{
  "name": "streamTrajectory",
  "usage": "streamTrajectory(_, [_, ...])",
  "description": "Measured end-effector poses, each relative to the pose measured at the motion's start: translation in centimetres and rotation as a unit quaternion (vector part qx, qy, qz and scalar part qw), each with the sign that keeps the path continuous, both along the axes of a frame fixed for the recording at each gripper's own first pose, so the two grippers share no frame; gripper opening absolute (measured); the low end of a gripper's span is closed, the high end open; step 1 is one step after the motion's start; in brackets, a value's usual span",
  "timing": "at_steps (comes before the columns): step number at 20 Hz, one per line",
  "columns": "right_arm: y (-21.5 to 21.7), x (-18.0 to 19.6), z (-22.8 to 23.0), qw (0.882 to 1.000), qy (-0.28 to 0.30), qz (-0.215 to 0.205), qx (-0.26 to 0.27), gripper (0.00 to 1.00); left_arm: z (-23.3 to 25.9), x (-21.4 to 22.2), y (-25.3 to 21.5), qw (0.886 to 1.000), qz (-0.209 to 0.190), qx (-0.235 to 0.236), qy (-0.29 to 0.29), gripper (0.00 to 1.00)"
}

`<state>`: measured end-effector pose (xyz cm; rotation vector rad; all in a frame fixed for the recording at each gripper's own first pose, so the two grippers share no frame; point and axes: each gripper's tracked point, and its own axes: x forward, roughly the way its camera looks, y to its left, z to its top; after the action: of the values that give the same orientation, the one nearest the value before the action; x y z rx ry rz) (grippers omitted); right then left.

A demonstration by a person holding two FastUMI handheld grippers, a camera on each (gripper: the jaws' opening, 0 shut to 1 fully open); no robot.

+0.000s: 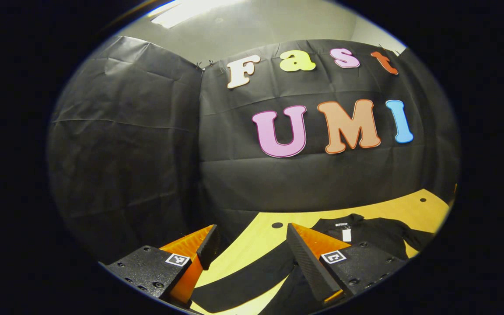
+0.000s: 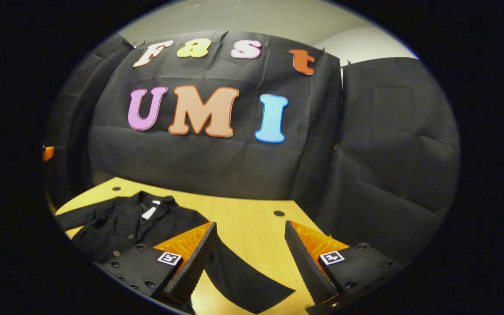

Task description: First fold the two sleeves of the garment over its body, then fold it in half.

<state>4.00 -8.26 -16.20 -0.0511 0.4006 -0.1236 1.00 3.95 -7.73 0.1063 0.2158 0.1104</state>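
Both grippers, left (image 1: 250,245) and right (image 2: 247,243), hung released above the shirt (image 2: 116,227) spread on the table (image 2: 252,223).

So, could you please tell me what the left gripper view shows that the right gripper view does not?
Left gripper view: a lit ceiling light at the top, and a sleeve running as a long band across the table below the open left gripper.
Right gripper view: a sleeve end lying flat, cuff toward the camera, below the open right gripper.
Shared: the black garment spread unfolded on the wooden table, with a white tag at its collar.
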Motion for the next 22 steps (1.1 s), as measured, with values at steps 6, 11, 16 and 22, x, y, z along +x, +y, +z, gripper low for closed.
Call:
streamTrajectory(6, [-2.0, -1.0, -11.9, 0.987, 0.150, -0.007, 0.060, 0.99, -1.1, -1.2, -0.7, 1.000, 0.006, -0.011, 0.015, 0.93])
streamTrajectory(11, [-2.2, -0.7, -18.0, 0.970, 0.219, -0.026, 0.099, 1.00, -2.3, -2.8, -0.5, 0.999, 0.019, -0.011, 0.030, 0.93])
streamTrajectory(16, [-1.4, 0.2, -20.3, 0.961, 0.258, -0.012, 0.095, 1.00, -2.3, -3.7, -0.2, 0.999, 0.038, -0.011, 0.033, 0.93])
streamTrajectory(22, [-1.6, -0.6, -20.5, 0.962, 0.255, -0.005, 0.099, 1.00, -3.2, -4.1, -0.6, 0.998, 0.041, -0.016, 0.042, 0.93])
